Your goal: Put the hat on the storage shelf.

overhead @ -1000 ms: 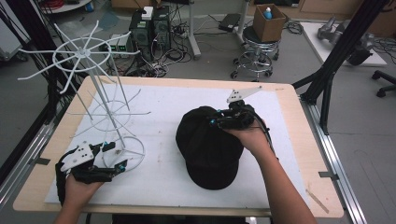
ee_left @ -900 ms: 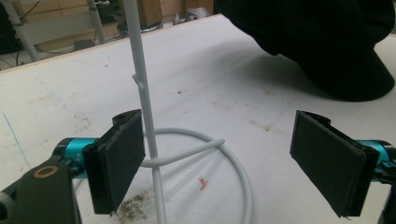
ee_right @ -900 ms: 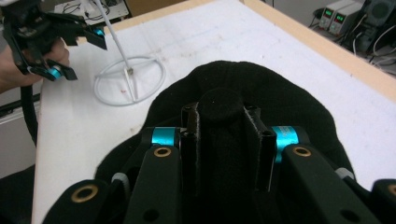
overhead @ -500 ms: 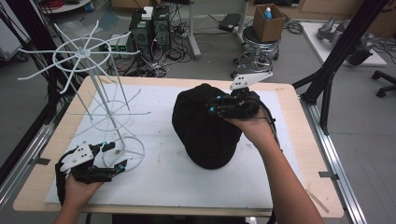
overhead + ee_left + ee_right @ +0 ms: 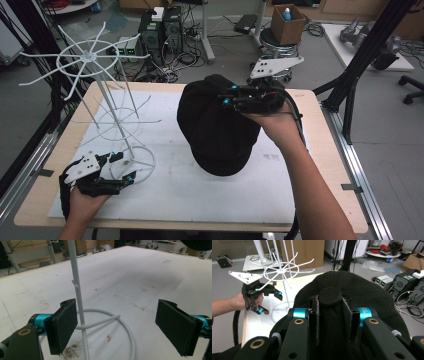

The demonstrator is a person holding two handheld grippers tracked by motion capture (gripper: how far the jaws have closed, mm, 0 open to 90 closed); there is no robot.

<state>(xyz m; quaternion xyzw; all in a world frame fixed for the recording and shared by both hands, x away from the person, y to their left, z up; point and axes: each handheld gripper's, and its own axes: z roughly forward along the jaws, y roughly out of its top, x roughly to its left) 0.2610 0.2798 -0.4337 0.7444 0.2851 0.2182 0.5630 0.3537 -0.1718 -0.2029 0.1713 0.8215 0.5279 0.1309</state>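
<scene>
A black cap (image 5: 217, 130) hangs tilted above the middle of the table, its brim lowest, toward the near side. My right gripper (image 5: 227, 97) is shut on a fold of the cap's crown (image 5: 352, 287); the right gripper view looks over the gripper (image 5: 333, 315) and that pinched cloth. A white wire rack (image 5: 87, 57) with radiating spokes stands at the left on a ring base (image 5: 142, 165). My left gripper (image 5: 125, 167) rests open at that base. In the left gripper view the rack's pole (image 5: 77, 290) stands just inside the left pad of the gripper (image 5: 117, 315), untouched.
A white mat (image 5: 165, 200) covers the wooden table (image 5: 325, 165). Beyond the far edge stand computer towers (image 5: 162, 27), a stool (image 5: 275, 42) and a cardboard box (image 5: 287, 22). A black frame leg (image 5: 360, 65) rises at the right.
My right gripper has lifted the cap off the mat and carried it up and toward the far side. The left gripper has stayed open at the rack's base.
</scene>
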